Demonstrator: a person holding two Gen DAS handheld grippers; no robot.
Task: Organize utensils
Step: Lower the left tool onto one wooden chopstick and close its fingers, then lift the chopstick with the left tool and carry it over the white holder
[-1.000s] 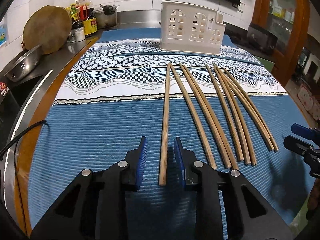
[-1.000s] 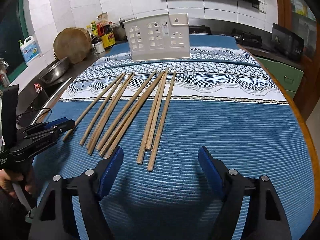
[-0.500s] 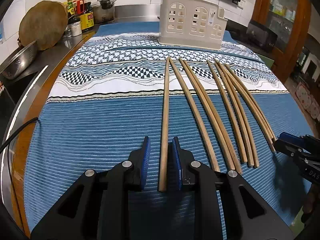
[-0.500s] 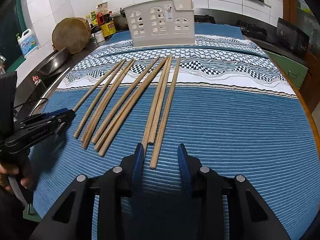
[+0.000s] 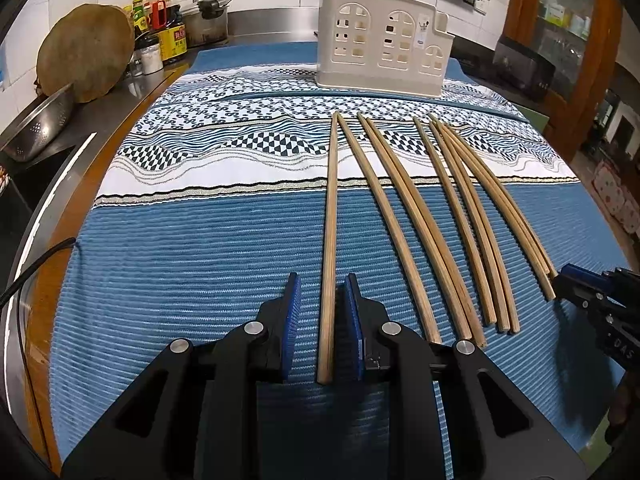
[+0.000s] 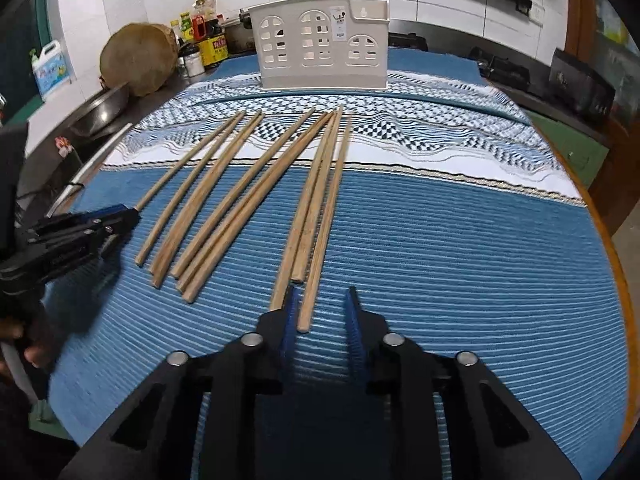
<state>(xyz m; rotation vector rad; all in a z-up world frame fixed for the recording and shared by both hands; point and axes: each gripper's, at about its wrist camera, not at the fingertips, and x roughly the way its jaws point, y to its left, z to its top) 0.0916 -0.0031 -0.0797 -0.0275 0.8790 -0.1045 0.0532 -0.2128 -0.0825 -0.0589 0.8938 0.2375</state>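
Along the near edge of the blue cloth (image 5: 180,272), the left gripper (image 5: 322,328) straddles the leftmost chopstick (image 5: 330,240), jaws narrow but not visibly pressing, stick pointing toward the white holder (image 5: 380,44), while the right gripper's (image 6: 320,320) jaws, just closing, pinch nothing.

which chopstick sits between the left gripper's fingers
The leftmost chopstick of the row, the one lying apart and straight up the cloth. Its near end lies between the left gripper fingers; the other chopsticks all fan out to its right.

Chopsticks (image 5: 404,216) fanned on cloth (image 5: 180,240), holder (image 5: 382,42) behind (upright)
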